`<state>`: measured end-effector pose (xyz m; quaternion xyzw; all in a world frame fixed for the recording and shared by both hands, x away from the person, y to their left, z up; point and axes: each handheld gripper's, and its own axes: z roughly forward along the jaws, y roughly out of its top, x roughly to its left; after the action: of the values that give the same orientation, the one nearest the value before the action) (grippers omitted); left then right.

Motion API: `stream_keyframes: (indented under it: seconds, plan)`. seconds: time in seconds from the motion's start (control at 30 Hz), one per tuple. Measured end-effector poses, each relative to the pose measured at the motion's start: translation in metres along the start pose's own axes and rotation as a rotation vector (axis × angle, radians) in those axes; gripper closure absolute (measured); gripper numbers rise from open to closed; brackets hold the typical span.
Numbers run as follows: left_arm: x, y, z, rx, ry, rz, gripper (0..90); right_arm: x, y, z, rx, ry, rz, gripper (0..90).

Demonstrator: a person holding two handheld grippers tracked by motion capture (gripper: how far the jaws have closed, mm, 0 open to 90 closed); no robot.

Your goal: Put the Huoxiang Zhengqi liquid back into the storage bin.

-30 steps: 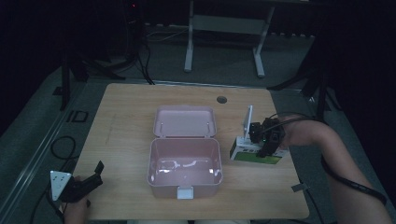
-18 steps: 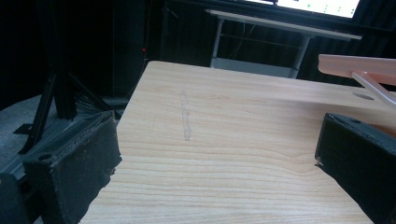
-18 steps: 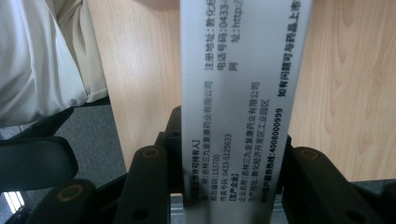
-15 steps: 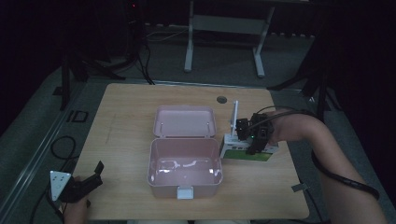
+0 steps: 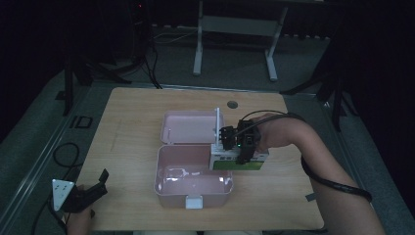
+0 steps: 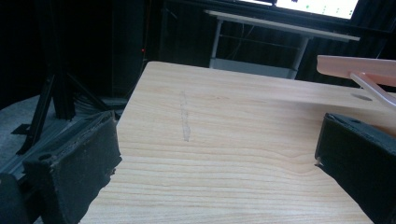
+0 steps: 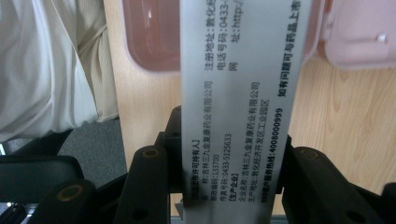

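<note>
An open pink lunch box (image 5: 158, 172) sits mid-table, its lid (image 5: 188, 126) laid back flat behind it. My right gripper (image 5: 238, 148) is shut on a white and green medicine box (image 5: 244, 165), held above the base's right rim with one end over the tray. In the right gripper view the printed white box (image 7: 238, 93) runs up between the two black jaws of my right gripper (image 7: 229, 156), with the pink box (image 7: 149, 37) beyond. My left gripper (image 5: 95, 185) rests open at the table's front left corner. The left gripper view has my left gripper (image 6: 215, 163) with bare wood between its jaws.
The wooden table (image 5: 132, 122) has a round cable hole (image 5: 232, 104) near its far edge. A metal stand (image 5: 235, 24) is on the floor behind. A cable (image 5: 333, 181) trails under the right forearm. The person's pale clothing (image 7: 42, 70) shows at the near edge.
My right gripper has carried the medicine box leftward, from beside the lunch box to over its right rim. The left gripper has stayed in place.
</note>
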<state>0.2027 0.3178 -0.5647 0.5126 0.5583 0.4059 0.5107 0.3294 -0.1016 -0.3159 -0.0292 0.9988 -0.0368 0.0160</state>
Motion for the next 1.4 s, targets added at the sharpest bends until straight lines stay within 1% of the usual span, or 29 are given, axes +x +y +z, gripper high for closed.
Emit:
stream_keyframes:
  seconds: [0.03, 0.07, 0.13, 0.17, 0.33, 0.4, 0.63, 0.73, 0.83, 1.0, 1.1, 1.23, 1.3, 1.4]
  plan:
    - [0.000, 0.000, 0.000, 0.001, 0.000, 0.000, 0.3, 0.000, 0.000, 0.000, 0.000, 0.000, 0.000, 63.7]
    - [0.000, 0.000, 0.000, 0.001, -0.001, -0.001, 0.3, 0.000, 0.007, -0.001, -0.002, -0.002, -0.008, 63.7]
    - [0.000, 0.000, 0.000, -0.002, -0.002, -0.001, 0.3, 0.001, 0.014, -0.002, -0.008, -0.005, -0.016, 63.7]
    - [0.000, 0.000, 0.000, -0.002, -0.002, -0.002, 0.3, 0.001, 0.014, -0.002, -0.008, -0.005, -0.016, 63.7]
    - [0.000, 0.000, 0.000, 0.001, -0.003, -0.001, 0.3, 0.003, 0.033, -0.003, -0.015, -0.002, -0.046, 63.6]
    - [0.000, 0.000, 0.000, 0.000, -0.003, -0.003, 0.3, 0.004, 0.040, -0.001, -0.016, 0.003, -0.050, 63.6]
    - [0.001, 0.000, 0.000, 0.003, -0.006, -0.005, 0.3, 0.012, 0.062, 0.006, -0.002, 0.008, -0.099, 63.6]
    - [0.001, 0.000, 0.000, 0.003, -0.006, -0.005, 0.3, 0.016, 0.071, 0.010, -0.016, 0.022, -0.117, 63.6]
    - [0.001, 0.000, 0.000, 0.003, -0.007, -0.005, 0.3, 0.016, 0.078, 0.015, -0.035, 0.032, -0.117, 63.6]
    - [0.001, 0.000, 0.000, 0.004, -0.009, -0.005, 0.3, 0.016, 0.088, 0.029, -0.039, 0.048, -0.120, 63.5]
    - [0.001, 0.000, 0.000, 0.004, -0.010, -0.005, 0.3, 0.016, 0.091, 0.039, -0.026, 0.057, -0.114, 63.5]
    - [0.001, 0.000, 0.000, 0.004, -0.011, -0.005, 0.3, 0.015, 0.093, 0.056, -0.011, 0.073, -0.100, 63.5]
    - [0.001, 0.000, 0.000, 0.004, -0.012, -0.005, 0.3, 0.015, 0.093, 0.065, -0.004, 0.077, -0.100, 63.4]
    - [0.001, 0.000, 0.000, 0.004, -0.011, -0.005, 0.3, 0.013, 0.094, 0.079, 0.013, 0.078, -0.086, 63.5]
